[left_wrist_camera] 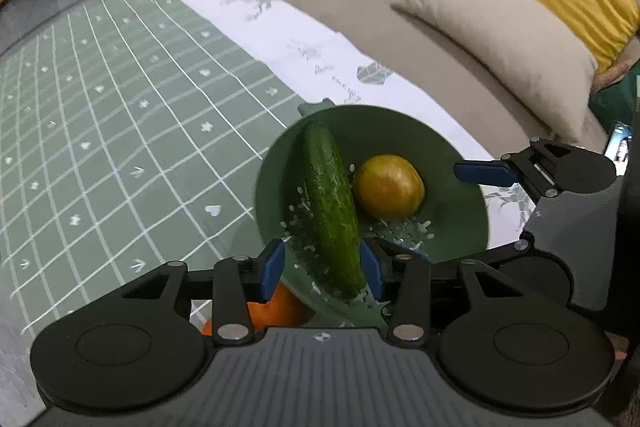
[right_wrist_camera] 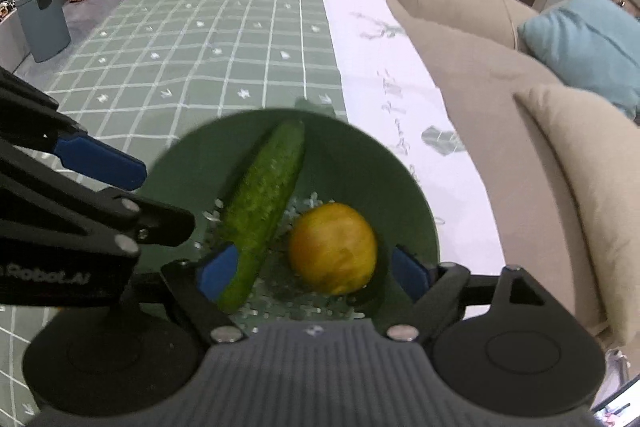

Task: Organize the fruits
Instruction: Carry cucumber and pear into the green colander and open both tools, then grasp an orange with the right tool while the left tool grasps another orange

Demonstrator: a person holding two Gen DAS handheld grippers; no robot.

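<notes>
A green strainer bowl (left_wrist_camera: 452, 211) (right_wrist_camera: 360, 163) stands on the table near the sofa side. In it lie a cucumber (left_wrist_camera: 332, 203) (right_wrist_camera: 264, 203) and a round yellow-orange fruit (left_wrist_camera: 388, 185) (right_wrist_camera: 332, 247). My left gripper (left_wrist_camera: 323, 271) is open over the bowl's near rim, with the cucumber's near end between its blue fingers; the left pad stands clear of it. My right gripper (right_wrist_camera: 315, 273) is open wide around the yellow fruit without touching it. An orange (left_wrist_camera: 280, 307) lies outside the bowl, partly hidden under the left gripper.
A green checked tablecloth (left_wrist_camera: 120, 115) (right_wrist_camera: 224, 39) with a white patterned strip (left_wrist_camera: 280, 39) covers the table. A beige sofa (left_wrist_camera: 480, 39) (right_wrist_camera: 520, 107) with cushions runs along the far edge. On the floor beyond are a grey bin (right_wrist_camera: 44, 23) and chairs.
</notes>
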